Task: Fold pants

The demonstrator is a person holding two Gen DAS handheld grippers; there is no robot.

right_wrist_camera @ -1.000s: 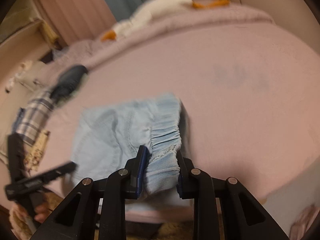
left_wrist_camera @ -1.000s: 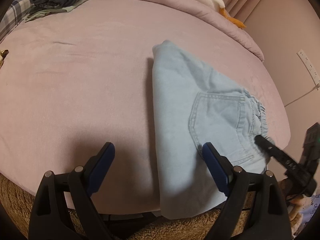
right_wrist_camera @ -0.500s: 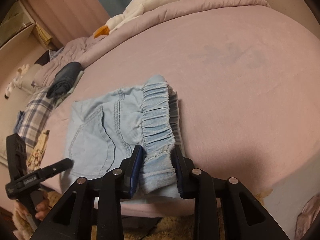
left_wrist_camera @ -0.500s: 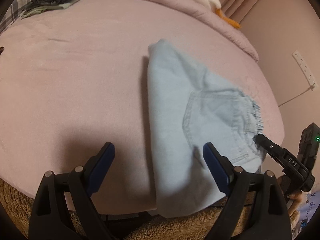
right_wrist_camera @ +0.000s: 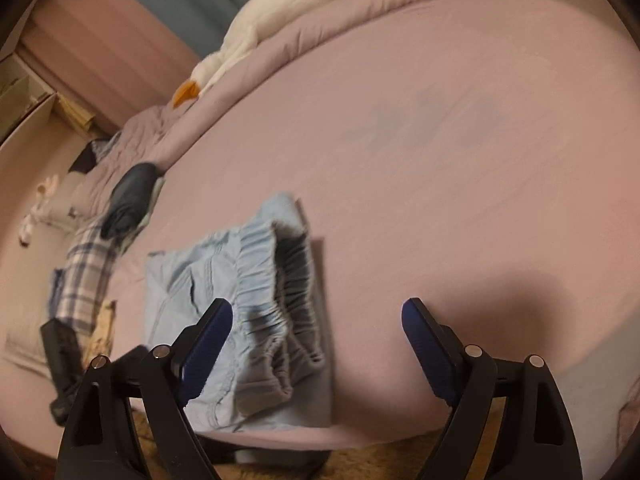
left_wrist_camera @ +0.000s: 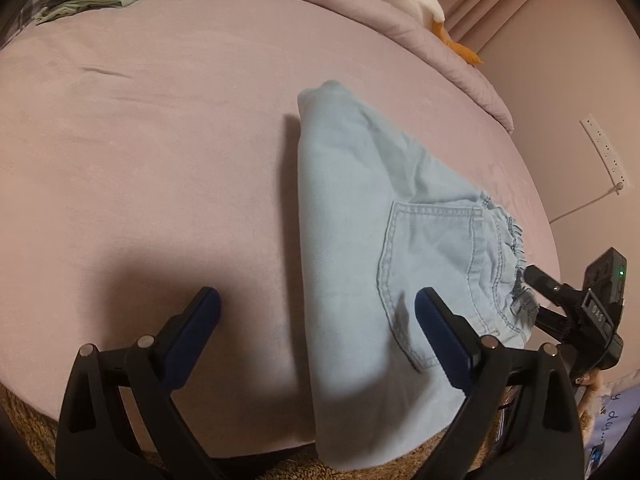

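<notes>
Light blue denim pants lie folded on the pink bed, back pocket up, their near end hanging over the front edge. The elastic waistband shows in the right wrist view. My left gripper is open and empty just above the front edge, its right finger over the pants. My right gripper is open and empty, its left finger beside the waistband. It also shows in the left wrist view at the waistband end.
A stack of folded clothes with a dark garment on top and a plaid one lies at the bed's far left. A white goose plush lies on the rolled duvet at the back. A wall socket strip is on the right.
My right gripper has opened and let go of the waistband, which now lies slack on the bed. My left gripper stays open and has barely moved.
</notes>
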